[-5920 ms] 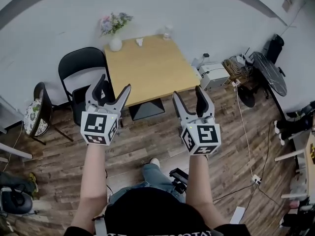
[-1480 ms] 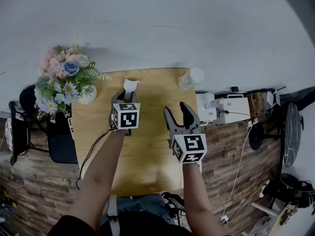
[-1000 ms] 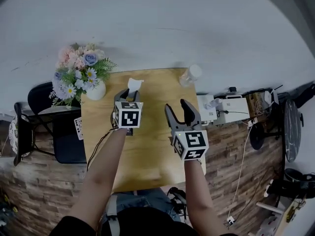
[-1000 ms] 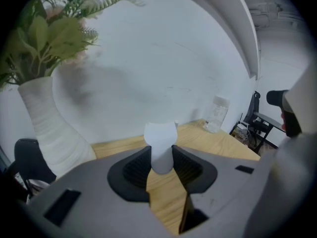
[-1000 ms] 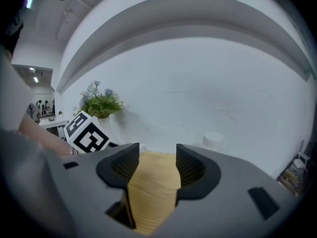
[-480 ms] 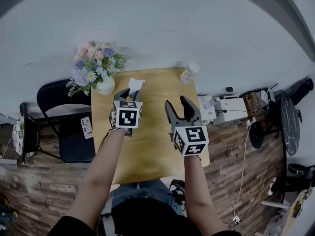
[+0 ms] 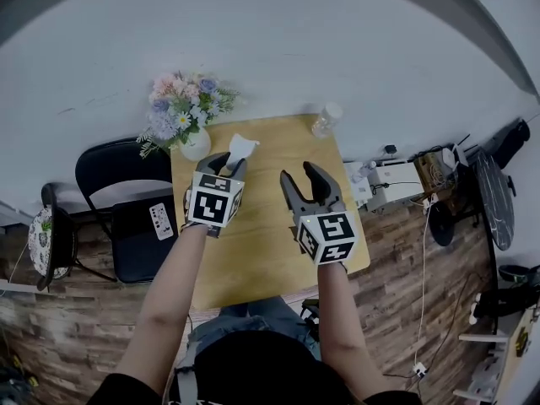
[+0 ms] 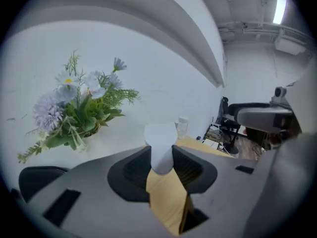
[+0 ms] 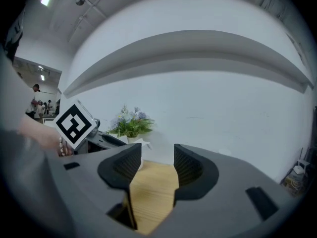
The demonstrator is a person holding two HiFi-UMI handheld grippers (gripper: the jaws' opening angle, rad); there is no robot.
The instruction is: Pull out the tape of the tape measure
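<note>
The left claw [image 7: 226, 160] grips what is probably the tape measure [image 7: 241, 148], a small white body, above the worktop [image 7: 270, 243]. The right claw [image 7: 302, 174] is empty; its jaws stand apart and have just been closing. No tape is drawn yet, so the pull remains.

In the left gripper view the white tape measure [image 8: 161, 145] shows only its rounded top. Its lower part is hidden between the jaws of the left gripper [image 8: 162, 158], and whether any tape is out cannot be told. From the head view that gripper's marker cube [image 7: 212, 207] covers all but a white tip. In the right gripper view the person's left hand [image 9: 47, 138] is a blur cut by the picture's edge. The card [image 7: 160, 220] on the chair [image 7: 118, 175] is too small to read, and the bottle [image 7: 326, 118] at the far edge of the table [image 7: 270, 251] is too small to detail. The person's torso [image 7: 253, 369] runs off the bottom.
</note>
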